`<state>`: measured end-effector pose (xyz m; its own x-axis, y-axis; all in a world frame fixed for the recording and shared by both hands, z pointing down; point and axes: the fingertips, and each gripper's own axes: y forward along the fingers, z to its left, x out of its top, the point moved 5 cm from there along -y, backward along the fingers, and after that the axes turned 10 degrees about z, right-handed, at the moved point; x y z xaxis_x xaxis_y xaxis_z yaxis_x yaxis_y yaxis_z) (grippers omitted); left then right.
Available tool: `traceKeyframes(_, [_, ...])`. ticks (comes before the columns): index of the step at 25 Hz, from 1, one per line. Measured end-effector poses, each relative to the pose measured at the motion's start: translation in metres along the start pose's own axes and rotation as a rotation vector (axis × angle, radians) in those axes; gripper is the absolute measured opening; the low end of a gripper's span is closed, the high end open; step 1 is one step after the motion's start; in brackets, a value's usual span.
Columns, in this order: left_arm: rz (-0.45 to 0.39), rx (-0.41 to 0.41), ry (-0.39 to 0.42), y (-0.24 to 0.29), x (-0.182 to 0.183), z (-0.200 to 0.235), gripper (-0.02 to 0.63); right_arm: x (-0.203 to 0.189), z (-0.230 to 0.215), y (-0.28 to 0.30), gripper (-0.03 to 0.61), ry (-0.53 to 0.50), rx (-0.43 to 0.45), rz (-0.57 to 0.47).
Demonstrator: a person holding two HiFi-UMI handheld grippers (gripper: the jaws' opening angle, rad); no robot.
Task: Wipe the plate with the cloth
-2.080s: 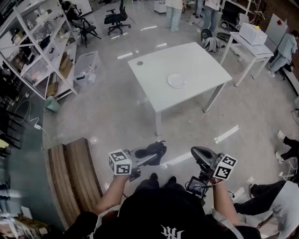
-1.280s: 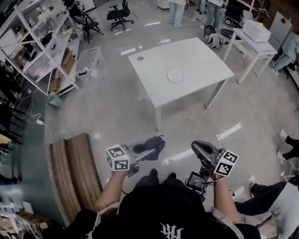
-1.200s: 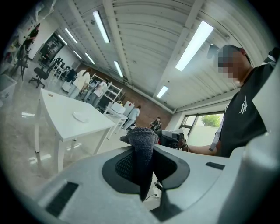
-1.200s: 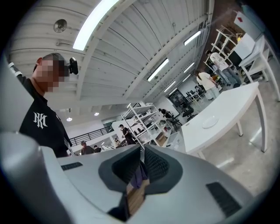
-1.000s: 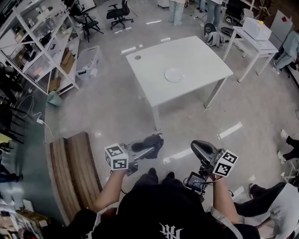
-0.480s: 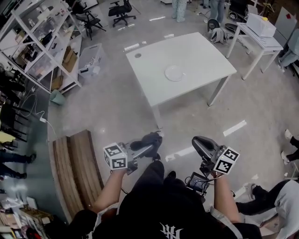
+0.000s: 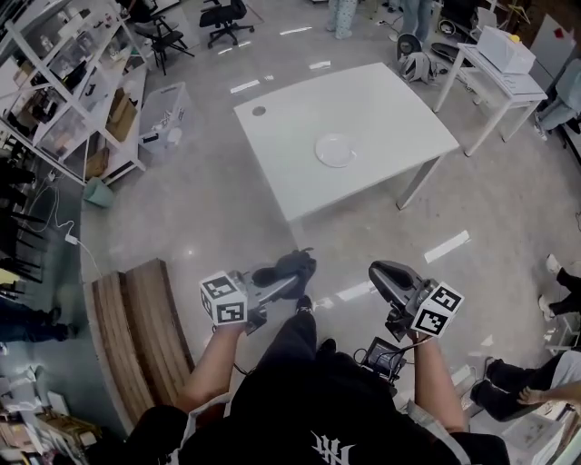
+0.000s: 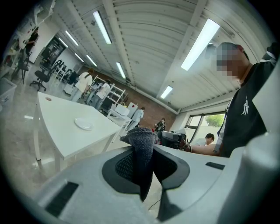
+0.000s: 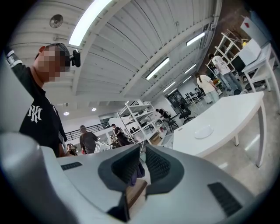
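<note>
A white plate (image 7: 335,150) lies near the middle of a white table (image 7: 272,123), far ahead of both grippers. My left gripper (image 7: 292,271) is held low over the floor, shut on a dark cloth (image 7: 289,266). In the left gripper view the cloth (image 8: 142,142) bunches up between the jaws of the left gripper (image 8: 142,164), and the plate (image 8: 83,124) shows beyond on the table (image 8: 52,131). My right gripper (image 7: 381,274) is level with the left and holds nothing. In the right gripper view, the right gripper (image 9: 139,165) has its jaws slightly apart, and the plate (image 9: 203,131) lies far off.
Open shelving (image 7: 64,100) and a plastic bin (image 7: 163,123) stand at the left. A wooden bench (image 7: 136,336) lies at the lower left. A second white table (image 7: 508,77) stands at the right. Office chairs (image 7: 222,14) and several people are at the room's edges.
The person has walked a little toward the table, one leg now stepping forward between the grippers. Both grippers stay level in front, the cloth still in the left one.
</note>
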<state>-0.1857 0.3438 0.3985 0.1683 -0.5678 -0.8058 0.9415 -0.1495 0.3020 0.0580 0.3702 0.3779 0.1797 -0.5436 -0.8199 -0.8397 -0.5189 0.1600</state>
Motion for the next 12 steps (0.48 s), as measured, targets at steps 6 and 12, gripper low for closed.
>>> traceKeyframes(6, [0.001,-0.02,-0.001,-0.001,0.031,0.057,0.055,0.028,-0.034,0.043,0.008,0.013,-0.027,0.01])
traceKeyframes(12, [0.009,-0.033,-0.007,-0.005,0.059,0.121,0.054,0.053,-0.068,0.091,0.008,0.026,-0.054,0.022])
